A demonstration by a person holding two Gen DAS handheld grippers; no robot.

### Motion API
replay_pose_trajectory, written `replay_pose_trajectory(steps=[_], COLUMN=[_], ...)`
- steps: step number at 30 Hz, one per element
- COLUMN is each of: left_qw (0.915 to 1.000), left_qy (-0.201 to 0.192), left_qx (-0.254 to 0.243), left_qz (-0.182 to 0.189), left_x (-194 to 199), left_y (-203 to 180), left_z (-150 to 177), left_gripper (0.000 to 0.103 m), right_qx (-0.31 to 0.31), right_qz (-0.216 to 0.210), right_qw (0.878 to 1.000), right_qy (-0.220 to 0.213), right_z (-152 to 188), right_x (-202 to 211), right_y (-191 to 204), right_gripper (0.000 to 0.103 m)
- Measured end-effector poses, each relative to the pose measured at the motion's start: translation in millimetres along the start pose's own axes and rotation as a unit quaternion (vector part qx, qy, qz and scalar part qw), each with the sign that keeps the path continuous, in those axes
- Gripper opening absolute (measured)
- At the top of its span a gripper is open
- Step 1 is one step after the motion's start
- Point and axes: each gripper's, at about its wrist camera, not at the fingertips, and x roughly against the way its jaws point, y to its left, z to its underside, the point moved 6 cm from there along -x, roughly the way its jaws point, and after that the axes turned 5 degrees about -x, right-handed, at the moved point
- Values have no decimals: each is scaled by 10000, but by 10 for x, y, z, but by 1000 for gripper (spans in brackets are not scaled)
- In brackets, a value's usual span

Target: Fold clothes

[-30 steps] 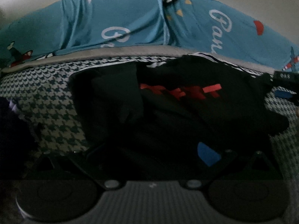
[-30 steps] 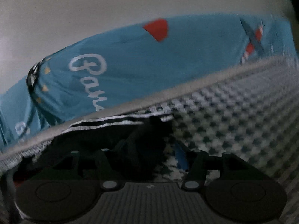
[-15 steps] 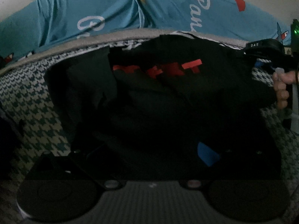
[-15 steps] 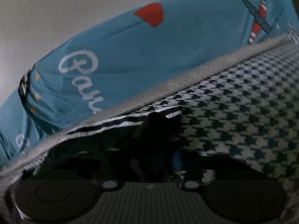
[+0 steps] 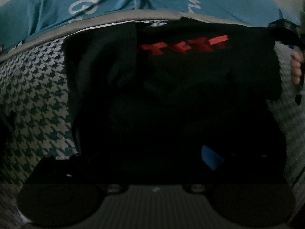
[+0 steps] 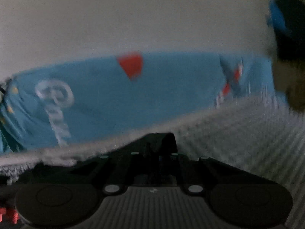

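A black garment [image 5: 181, 87] with red lettering [image 5: 186, 44] lies crumpled on the houndstooth bed cover [image 5: 34, 103]. In the left wrist view my left gripper [image 5: 144, 156] sits low at the garment's near edge. Its fingers are spread wide, a blue pad [image 5: 211, 158] shows, and dark cloth lies between them. The right gripper [image 5: 286, 30] is at the garment's far right edge, held by a hand [image 5: 296, 66]. In the blurred right wrist view the right gripper [image 6: 154, 148] is shut on a fold of the black garment [image 6: 57, 169].
A teal pillow or quilt [image 5: 57, 13] with white script and red shapes runs along the back, against a pale wall [image 6: 133, 19]. A grey piped bed edge [image 5: 38, 40] lies before it. A dark blurred shape with a blue patch [image 6: 286, 24] is at the upper right.
The right gripper closed its fingers on the black cloth and swung, blurring its view. My left gripper moved forward over the garment, which now fills its view.
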Motion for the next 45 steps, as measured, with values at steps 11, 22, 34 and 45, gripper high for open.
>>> replay_pose_trajectory(steps=[11,22,34,45], left_qw=[10000,9998,9987,9950], left_qy=[69,-171,-403,-546], left_qx=[5,-40,260,796], left_qz=[50,-105,-161,-271], left_x=[44,135,377,623], left_y=[110,187,177,183], left_z=[36,146,391,858], left_gripper=[103,103,103,103], right_qx=[-71,-18,109,637], right_qz=[-26,-697,-1530,-1928], right_qw=[9993,9943,9758,9665], right_qy=[357,806,1560,1571], right_z=[70,347,1010,1464], right_x=[307,921,1523,1817], right_y=[-212,-298,-144,157], right_gripper=[39,47,49,42])
